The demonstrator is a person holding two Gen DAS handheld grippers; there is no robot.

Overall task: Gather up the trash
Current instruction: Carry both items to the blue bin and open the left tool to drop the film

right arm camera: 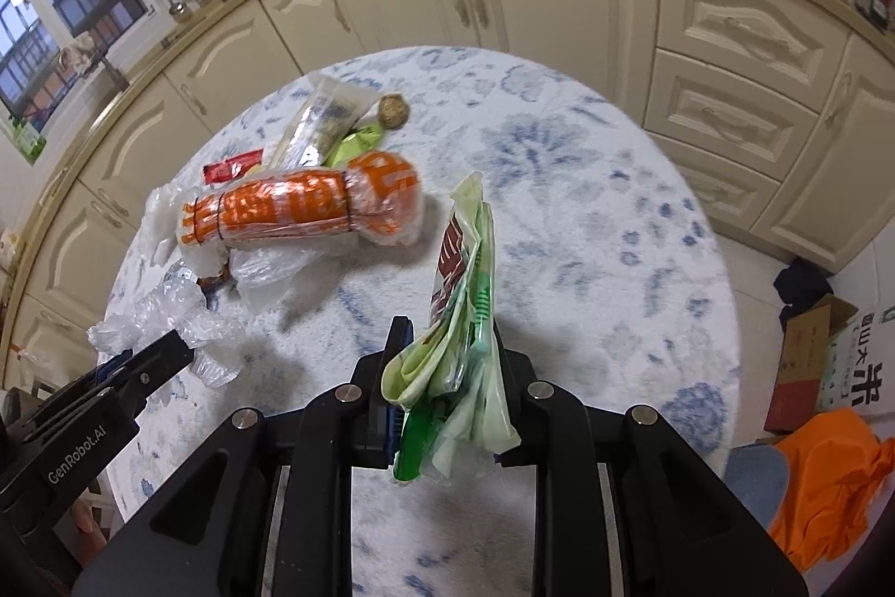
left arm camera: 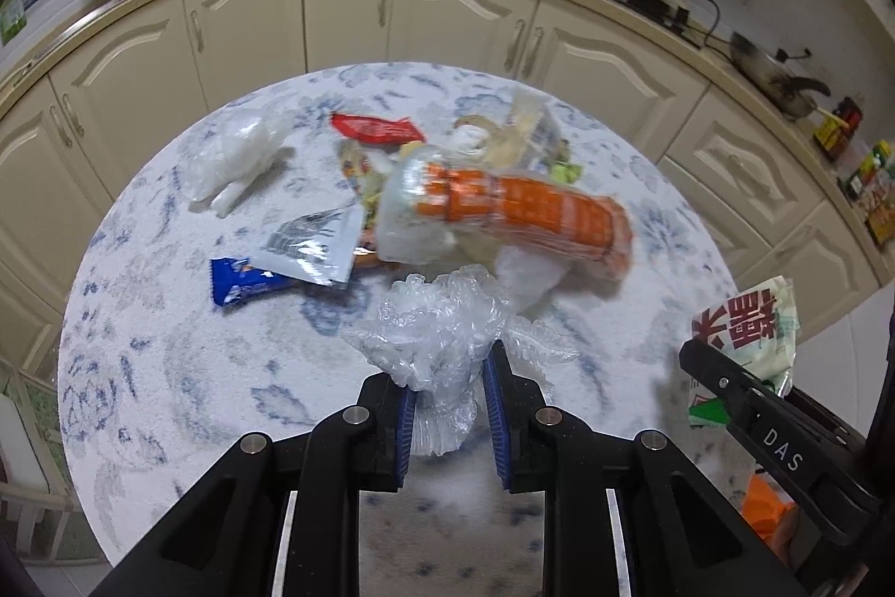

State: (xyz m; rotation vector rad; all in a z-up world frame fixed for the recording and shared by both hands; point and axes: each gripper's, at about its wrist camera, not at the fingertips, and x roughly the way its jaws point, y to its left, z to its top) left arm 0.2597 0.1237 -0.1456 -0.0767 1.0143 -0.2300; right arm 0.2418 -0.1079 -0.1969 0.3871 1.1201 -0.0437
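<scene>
Both grippers loaded, pile still ahead

Left gripper clamps crumpled clear film; right gripper pinches a green-white bag. The orange roll lies just beyond on the table, long axis left-right, nearer the left gripper.

Right gripper jaws clamp a green-and-white wrapper above the table.

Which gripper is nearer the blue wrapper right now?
Left. The left gripper, shut on crumpled clear plastic, sits just right of the blue wrapper. The right gripper, holding a green bag, is farther right.
</scene>
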